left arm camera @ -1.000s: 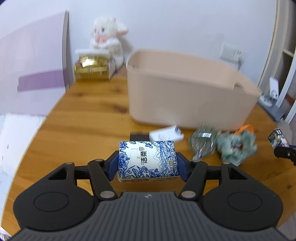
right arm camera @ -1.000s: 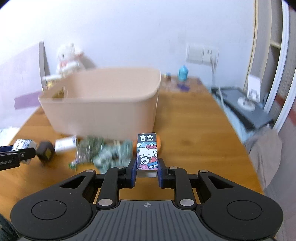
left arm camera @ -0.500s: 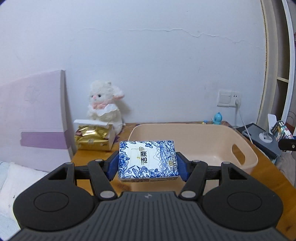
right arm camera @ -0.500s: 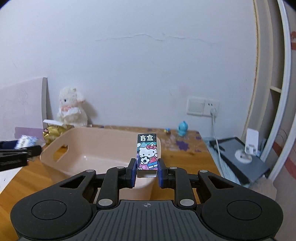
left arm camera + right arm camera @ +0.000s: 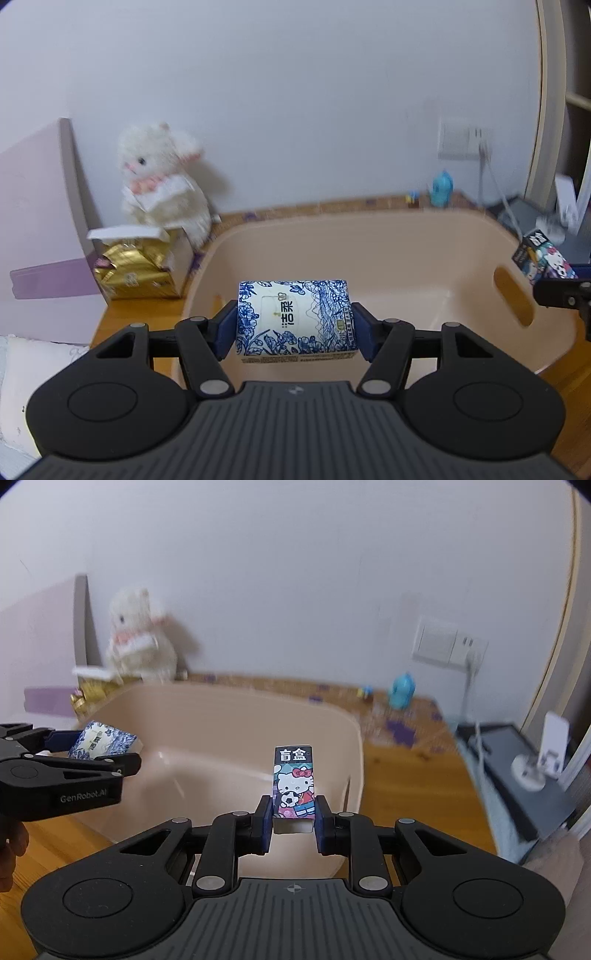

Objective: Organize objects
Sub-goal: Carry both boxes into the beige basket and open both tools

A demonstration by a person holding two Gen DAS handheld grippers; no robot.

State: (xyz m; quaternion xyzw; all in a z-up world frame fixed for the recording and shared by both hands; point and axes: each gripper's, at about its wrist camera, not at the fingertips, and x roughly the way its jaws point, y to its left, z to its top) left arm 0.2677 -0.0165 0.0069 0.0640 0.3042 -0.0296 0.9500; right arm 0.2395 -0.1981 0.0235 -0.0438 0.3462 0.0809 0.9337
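Observation:
My left gripper (image 5: 293, 326) is shut on a blue-and-white floral tissue pack (image 5: 295, 319) and holds it over the near left part of the empty beige plastic bin (image 5: 369, 229). My right gripper (image 5: 293, 821) is shut on a small Hello Kitty blind box (image 5: 294, 781), held upright over the bin's (image 5: 221, 701) near right rim. The left gripper with the tissue pack (image 5: 103, 742) shows at the left of the right wrist view. The blind box (image 5: 543, 258) shows at the right edge of the left wrist view.
A white plush lamb (image 5: 162, 181) and a gold tissue box (image 5: 133, 273) stand behind the bin on the wooden table (image 5: 406, 775). A small blue figure (image 5: 402, 690) stands near the wall socket (image 5: 447, 646). A grey side unit (image 5: 517, 760) lies to the right.
Both grippers have moved forward and tilted down with their loads; they now hang over the bin's inside, which looks larger and closer.

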